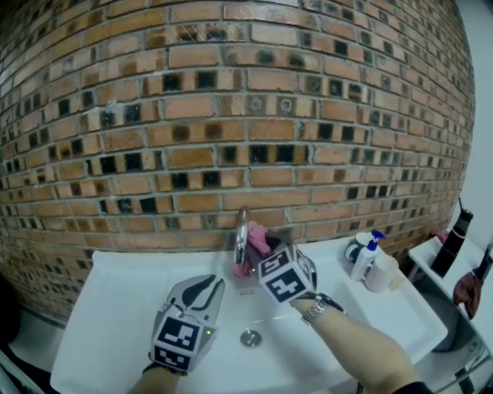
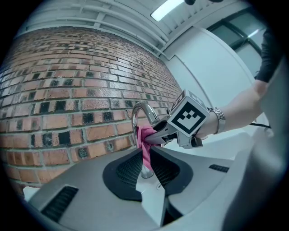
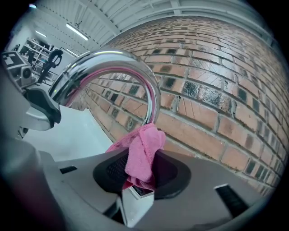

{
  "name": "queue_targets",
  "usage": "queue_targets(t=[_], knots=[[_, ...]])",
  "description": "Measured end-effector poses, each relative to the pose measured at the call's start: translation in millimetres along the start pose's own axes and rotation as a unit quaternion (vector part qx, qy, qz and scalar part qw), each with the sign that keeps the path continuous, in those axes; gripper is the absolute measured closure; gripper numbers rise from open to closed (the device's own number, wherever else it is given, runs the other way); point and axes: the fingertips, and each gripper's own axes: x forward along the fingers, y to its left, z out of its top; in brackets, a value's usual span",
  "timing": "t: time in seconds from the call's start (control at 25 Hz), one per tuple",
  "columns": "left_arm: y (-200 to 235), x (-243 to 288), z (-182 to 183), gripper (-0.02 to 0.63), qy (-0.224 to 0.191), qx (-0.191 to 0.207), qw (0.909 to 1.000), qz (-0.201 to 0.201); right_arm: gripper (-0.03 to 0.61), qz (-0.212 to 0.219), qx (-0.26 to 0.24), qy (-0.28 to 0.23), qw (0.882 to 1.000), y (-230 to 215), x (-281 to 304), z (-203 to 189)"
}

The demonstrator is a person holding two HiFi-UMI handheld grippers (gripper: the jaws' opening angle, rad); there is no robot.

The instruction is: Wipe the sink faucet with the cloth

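A wash station inside a large hall. A white sink [image 1: 123, 300] and chrome faucet [image 1: 241, 235] stand against a brick wall [image 1: 231, 100]. A strip light [image 2: 168, 9] hangs overhead.

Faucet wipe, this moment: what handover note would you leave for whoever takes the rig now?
Left gripper: shut, empty, over the white sink, pointing at the faucet.
Right gripper: shut on the pink cloth, held against the faucet's neck.
Done: cloth picked up and brought to the faucet; how much is already wiped can't be told.
Left: wipe the neck, arch and base.
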Motion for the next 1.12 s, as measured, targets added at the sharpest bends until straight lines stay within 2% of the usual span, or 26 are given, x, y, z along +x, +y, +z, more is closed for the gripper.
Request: queue_targets(t=[0.28,0.6,1.12], knots=[[-1.5,0.3,-0.2,0.555,0.001,-0.003,1.0,0.001,0.465,0.01,0.01,0.003,1.0,10.6,-3.0,-2.5],[-0.3,0.0,-1.4,0.555,-0.001,0.004,1.0,0.0,0.465,0.044,0.018,-0.003,0.999,32.3,-0.1,-0.4],[0.1,-0.2,-0.8,0.555,0.001,-0.001,1.0,0.001,0.457,0.06,0.049,-0.015,0.997,27.2,3.5,3.7]])
